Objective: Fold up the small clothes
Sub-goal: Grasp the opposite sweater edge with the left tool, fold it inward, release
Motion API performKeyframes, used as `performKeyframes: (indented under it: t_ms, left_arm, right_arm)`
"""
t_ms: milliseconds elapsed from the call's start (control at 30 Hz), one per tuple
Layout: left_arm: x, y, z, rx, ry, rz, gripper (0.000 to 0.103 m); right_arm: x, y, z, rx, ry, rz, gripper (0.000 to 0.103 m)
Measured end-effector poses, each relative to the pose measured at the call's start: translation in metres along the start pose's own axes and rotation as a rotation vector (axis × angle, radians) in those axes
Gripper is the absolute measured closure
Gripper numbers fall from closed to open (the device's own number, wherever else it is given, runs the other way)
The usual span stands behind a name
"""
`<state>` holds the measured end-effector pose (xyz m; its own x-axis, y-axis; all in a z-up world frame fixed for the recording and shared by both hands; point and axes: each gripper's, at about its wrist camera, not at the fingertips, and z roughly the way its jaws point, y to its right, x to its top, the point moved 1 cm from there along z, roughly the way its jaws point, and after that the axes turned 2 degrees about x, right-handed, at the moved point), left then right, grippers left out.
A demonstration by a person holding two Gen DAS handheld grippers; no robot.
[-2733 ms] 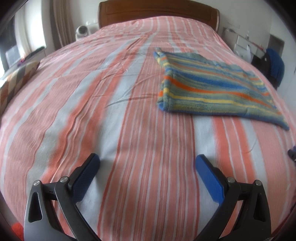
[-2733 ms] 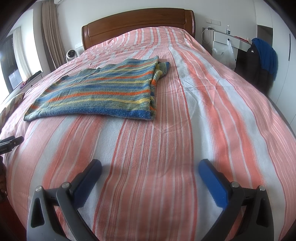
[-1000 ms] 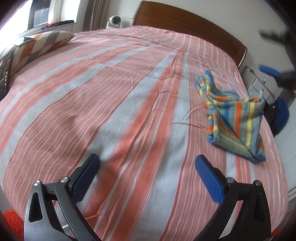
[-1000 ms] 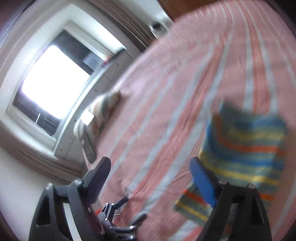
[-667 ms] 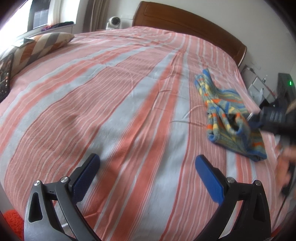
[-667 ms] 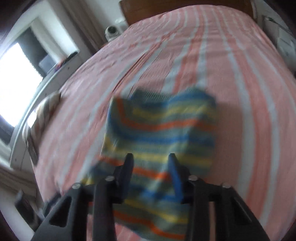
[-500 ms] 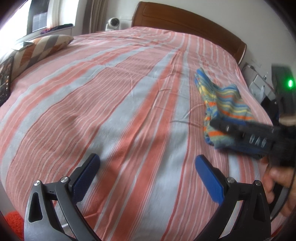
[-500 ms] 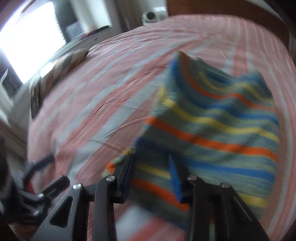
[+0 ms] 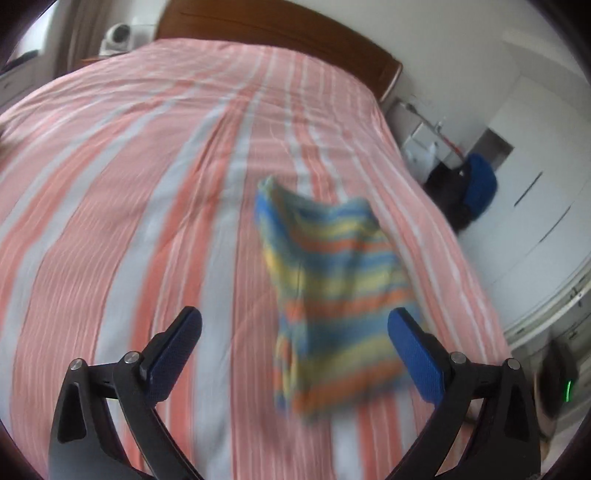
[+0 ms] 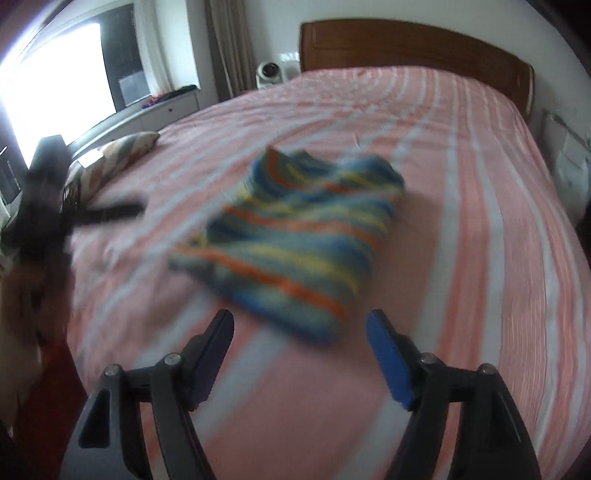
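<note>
In the left wrist view, the left gripper (image 9: pixel 293 334) is hovering over the striped bedspread (image 9: pixel 110 206) with its blue-padded fingers (image 9: pixel 173 350) spread wide and gripping nothing. The folded striped garment (image 9: pixel 332 291) is lying on the bedspread ahead of them, toward the right finger, blurred by motion. A wooden headboard (image 9: pixel 273 33) is showing at the far end. In the right wrist view, the right gripper (image 10: pixel 299 354) is also standing well open and empty, its fingers (image 10: pixel 388 362) hanging above the bedspread (image 10: pixel 480 221). The garment (image 10: pixel 295 240) is resting just beyond the fingertips, near the middle of the bed, in a thick folded bundle. At the left edge, the left gripper (image 10: pixel 110 212) is appearing as a dark blur beside a patterned pillow (image 10: pixel 118 155).
</note>
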<state>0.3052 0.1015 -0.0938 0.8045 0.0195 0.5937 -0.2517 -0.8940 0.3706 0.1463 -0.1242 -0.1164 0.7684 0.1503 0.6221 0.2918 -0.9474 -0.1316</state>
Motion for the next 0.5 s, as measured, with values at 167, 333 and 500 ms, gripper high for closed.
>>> performKeyframes:
  t_ms: [167,333,500]
  left_arm:
    - [0.046,0.006,0.085,0.039,-0.172,0.02,0.06]
    - [0.073,0.028,0.092,0.074,-0.106,0.126,0.096]
    - [0.059,0.006,0.118,0.172,-0.226,0.115,0.072]
  right_arm:
    - [-0.05,0.016,-0.014,0.035,-0.012,0.119,0.029]
    - [-0.074,0.031,-0.019,0.026,-0.026,0.158,0.029]
    - [-0.073,0.041,-0.02,0.033,-0.007,0.201,0.029]
